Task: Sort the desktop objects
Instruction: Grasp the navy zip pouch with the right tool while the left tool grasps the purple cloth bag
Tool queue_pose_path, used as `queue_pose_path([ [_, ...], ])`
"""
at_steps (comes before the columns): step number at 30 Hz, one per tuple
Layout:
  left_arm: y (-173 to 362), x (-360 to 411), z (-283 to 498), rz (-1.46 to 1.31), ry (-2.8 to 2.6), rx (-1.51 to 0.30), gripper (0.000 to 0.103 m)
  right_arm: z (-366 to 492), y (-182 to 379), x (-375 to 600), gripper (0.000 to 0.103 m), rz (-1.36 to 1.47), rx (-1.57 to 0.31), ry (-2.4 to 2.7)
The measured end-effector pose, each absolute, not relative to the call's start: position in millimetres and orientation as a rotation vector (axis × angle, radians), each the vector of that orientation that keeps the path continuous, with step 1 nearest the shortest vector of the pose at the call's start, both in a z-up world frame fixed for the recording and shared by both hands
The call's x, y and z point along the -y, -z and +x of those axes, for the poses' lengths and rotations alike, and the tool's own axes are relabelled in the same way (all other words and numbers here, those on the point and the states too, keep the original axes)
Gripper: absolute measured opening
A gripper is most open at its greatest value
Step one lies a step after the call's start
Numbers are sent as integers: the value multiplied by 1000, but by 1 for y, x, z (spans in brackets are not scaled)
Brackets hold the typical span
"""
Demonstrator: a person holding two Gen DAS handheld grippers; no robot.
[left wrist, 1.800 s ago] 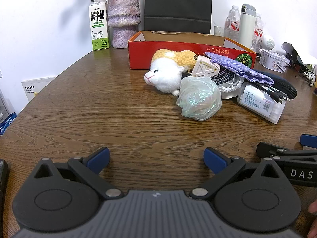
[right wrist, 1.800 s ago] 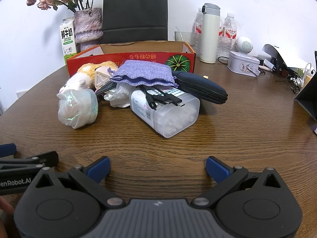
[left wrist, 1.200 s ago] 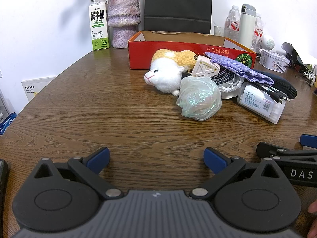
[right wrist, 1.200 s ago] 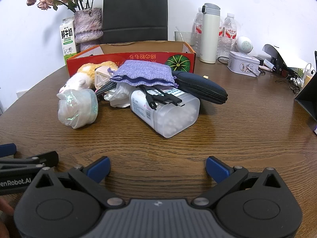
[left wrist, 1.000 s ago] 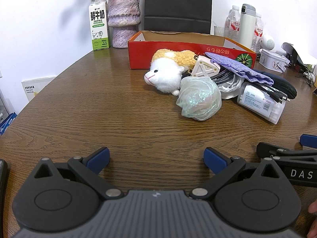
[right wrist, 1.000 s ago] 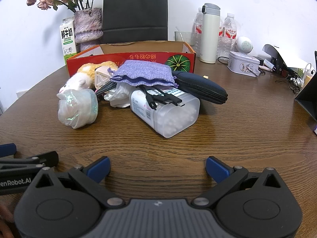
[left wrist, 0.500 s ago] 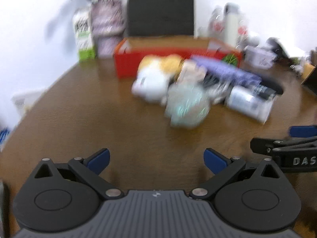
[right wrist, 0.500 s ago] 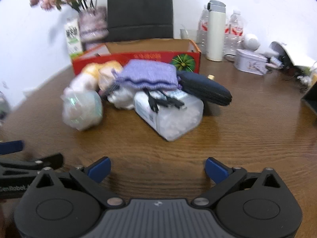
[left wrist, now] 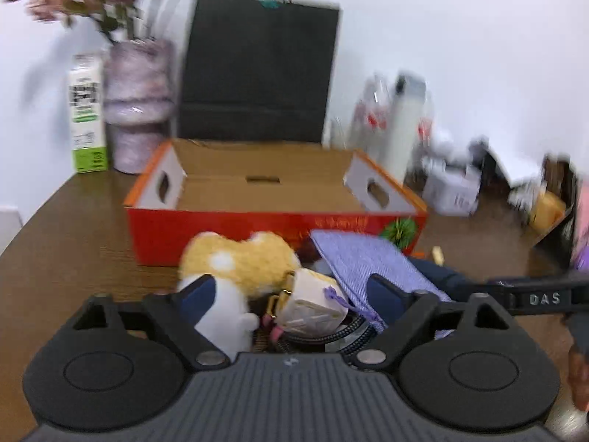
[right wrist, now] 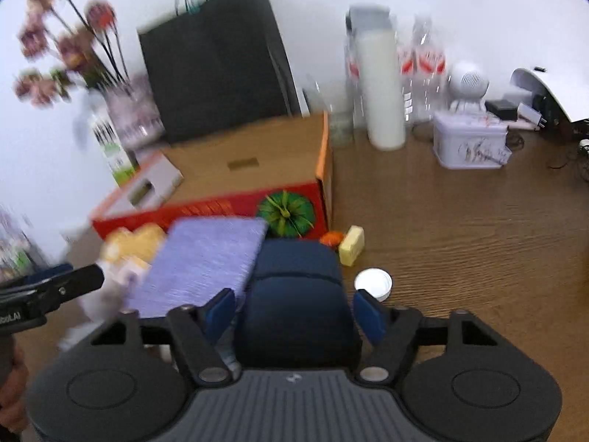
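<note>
The right gripper [right wrist: 294, 311] straddled the dark blue zip pouch [right wrist: 294, 294], long axis running away toward the red box [right wrist: 206, 206]; its jaws were closing, not yet pressing. The left gripper [left wrist: 291, 293], also narrowing, framed the plush toy [left wrist: 235, 261] nearby.

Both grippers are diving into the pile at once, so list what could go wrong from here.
1. The right hand-held gripper is closing astride the navy case; the purple pouch overlapping its edge may get dragged along.
2. The left hand-held gripper is closing over the plush toy and white charger together, so it may catch both or snag the braided cable.
</note>
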State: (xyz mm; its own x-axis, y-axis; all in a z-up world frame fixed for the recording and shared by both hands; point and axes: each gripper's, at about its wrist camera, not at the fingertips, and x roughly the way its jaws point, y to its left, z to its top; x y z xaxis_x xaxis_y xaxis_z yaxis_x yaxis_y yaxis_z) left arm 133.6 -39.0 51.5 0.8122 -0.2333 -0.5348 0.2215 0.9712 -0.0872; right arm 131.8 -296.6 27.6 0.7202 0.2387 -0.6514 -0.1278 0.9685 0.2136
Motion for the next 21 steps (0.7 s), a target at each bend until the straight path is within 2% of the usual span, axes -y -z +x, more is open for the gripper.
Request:
queue_pose_path([
  [2,-48,51,151,10,241,-602,75,142,-19,291,70,130,-768,-185],
  [4,-48,58,163,13,254,-631,75,150,-12,287,70,118,-787,-172],
  [7,-52,67,182,2,320,-668,75,151,-10,289,62,148,-782,-179],
  [10,-50,80,206,-34,389,-786,75,140,-15,286,61,115,-762,-170],
  [12,-45,90,217,-37,416,-855,64,133,-17,286,60,93,-750,-171],
  [14,-43,99,216,8,404,-848,19,127,-18,288,60,92,-747,-164],
  [15,-46,99,211,-9,426,-831,10,125,-19,290,60,93,-742,-163],
  [16,-51,98,205,-31,444,-812,8,121,-20,291,60,96,-737,-161],
  [21,-101,86,151,-61,467,-622,7,95,-48,304,60,117,-651,-162],
])
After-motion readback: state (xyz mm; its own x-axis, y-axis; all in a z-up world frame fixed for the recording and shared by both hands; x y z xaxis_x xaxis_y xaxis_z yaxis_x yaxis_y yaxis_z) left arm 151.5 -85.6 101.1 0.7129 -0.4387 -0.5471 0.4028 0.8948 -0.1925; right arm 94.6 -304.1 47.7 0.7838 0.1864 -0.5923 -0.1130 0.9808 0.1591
